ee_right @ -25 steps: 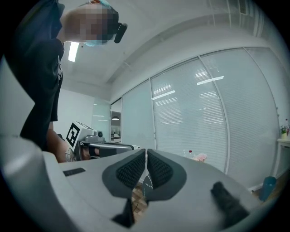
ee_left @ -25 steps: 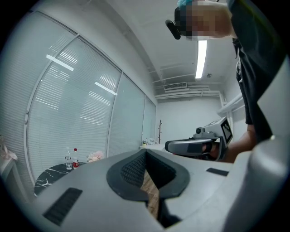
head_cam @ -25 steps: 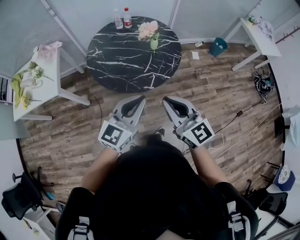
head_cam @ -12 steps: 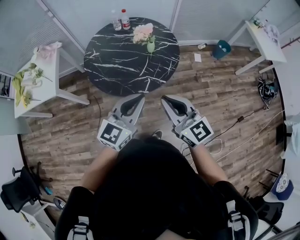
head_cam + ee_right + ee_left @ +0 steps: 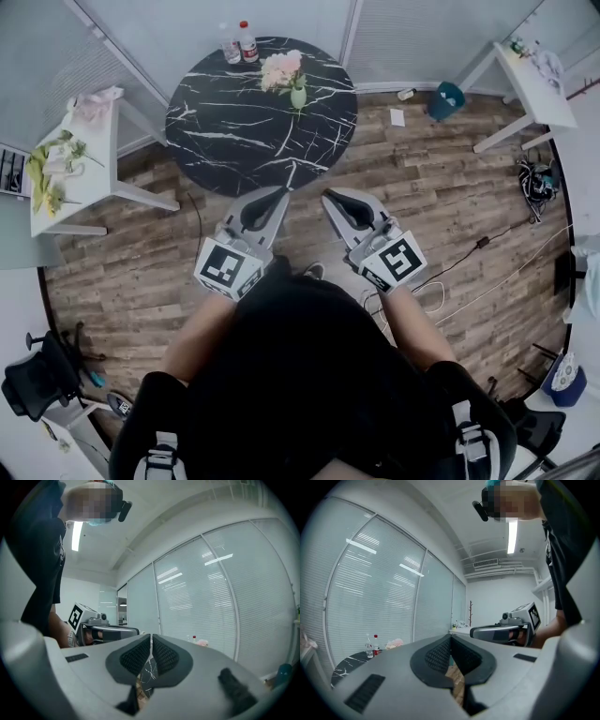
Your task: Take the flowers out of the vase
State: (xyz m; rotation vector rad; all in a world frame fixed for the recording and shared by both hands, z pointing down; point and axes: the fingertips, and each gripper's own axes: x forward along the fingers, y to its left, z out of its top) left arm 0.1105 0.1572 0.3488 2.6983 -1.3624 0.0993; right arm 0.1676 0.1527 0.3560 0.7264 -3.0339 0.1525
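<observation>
There are two grippers, the left gripper [image 5: 280, 191] and the right gripper [image 5: 327, 195], each bearing one marker cube. There is one round black marble table [image 5: 234, 122], and on it two bottles [image 5: 228, 42], one vase [image 5: 298, 97] and one bunch of pink flowers [image 5: 281, 70]. White tables number two: the left white table [image 5: 98, 159] and the right white table [image 5: 530, 80]. The floor holds one teal bin [image 5: 447, 98], one sheet of paper [image 5: 397, 116] and one black office chair [image 5: 37, 384].
</observation>
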